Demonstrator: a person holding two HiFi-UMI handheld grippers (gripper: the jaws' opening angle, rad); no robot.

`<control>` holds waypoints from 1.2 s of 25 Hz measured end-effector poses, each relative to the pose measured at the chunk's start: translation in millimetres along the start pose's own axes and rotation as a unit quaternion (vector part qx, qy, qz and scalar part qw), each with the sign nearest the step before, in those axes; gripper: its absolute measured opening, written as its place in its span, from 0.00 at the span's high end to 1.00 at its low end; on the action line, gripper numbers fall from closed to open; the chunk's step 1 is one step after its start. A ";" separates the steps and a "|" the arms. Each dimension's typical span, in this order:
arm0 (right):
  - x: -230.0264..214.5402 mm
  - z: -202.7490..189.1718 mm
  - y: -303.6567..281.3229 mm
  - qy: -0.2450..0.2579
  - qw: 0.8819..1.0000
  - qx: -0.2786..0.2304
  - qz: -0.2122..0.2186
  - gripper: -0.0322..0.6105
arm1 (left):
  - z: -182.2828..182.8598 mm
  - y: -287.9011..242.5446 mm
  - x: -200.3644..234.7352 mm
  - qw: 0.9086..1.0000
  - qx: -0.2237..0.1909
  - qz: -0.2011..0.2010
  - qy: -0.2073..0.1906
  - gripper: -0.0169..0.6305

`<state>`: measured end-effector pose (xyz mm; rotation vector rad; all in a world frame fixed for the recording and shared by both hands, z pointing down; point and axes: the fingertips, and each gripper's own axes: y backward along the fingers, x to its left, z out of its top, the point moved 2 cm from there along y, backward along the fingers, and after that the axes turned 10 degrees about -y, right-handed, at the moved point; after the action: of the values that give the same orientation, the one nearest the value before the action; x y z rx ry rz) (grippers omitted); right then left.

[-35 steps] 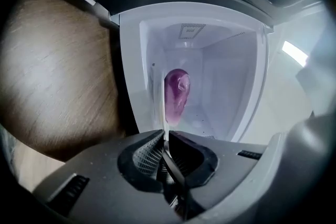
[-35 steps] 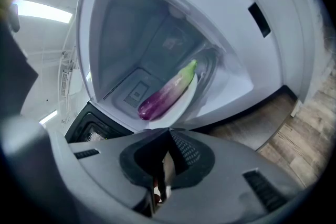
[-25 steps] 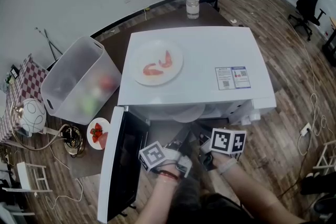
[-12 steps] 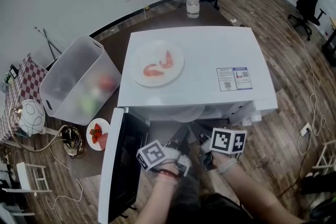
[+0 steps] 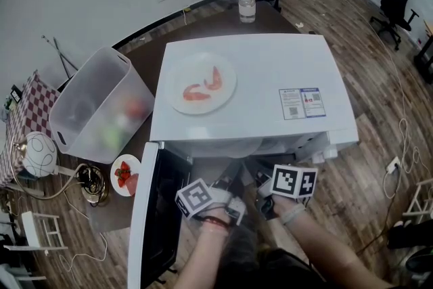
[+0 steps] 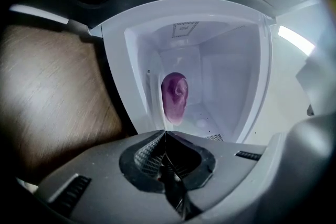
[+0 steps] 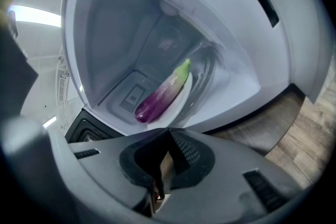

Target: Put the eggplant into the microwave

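Observation:
The white microwave (image 5: 270,78) stands with its door (image 5: 159,213) swung open to the left. A purple eggplant (image 7: 160,94) with a green stem end lies on a white plate (image 7: 185,96) inside the cavity. In the left gripper view the eggplant (image 6: 174,96) appears end-on, deep inside. My left gripper (image 5: 230,181) and right gripper (image 5: 260,181) hang side by side just in front of the opening. The left gripper (image 6: 165,132) is shut with nothing in it. The right gripper (image 7: 169,131) is also shut and holds nothing.
A plate of shrimp (image 5: 201,83) sits on top of the microwave. A clear plastic bin (image 5: 101,105) and a small dish of strawberries (image 5: 125,172) stand to the left on the dark table. A bottle (image 5: 247,5) is at the table's far end.

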<state>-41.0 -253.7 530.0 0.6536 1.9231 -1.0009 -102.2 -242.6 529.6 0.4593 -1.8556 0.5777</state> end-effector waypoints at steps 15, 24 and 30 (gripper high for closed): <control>0.4 3.3 -4.7 -0.004 1.000 -0.002 -0.001 0.95 | 3.5 -6.4 -1.6 1.000 -0.001 -0.002 0.022 0.98; 0.3 3.3 -6.0 -0.007 1.000 -0.003 -0.001 0.95 | 4.8 -7.6 -0.8 1.000 -0.002 -0.003 0.027 0.98; 0.3 0.1 -4.8 -0.006 1.000 0.000 0.009 0.95 | 1.8 -7.7 2.7 1.000 0.004 -0.003 0.014 0.98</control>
<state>-44.7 -256.4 531.6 0.6628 1.9027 -0.9913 -100.1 -250.0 533.0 0.4602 -1.8256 0.5849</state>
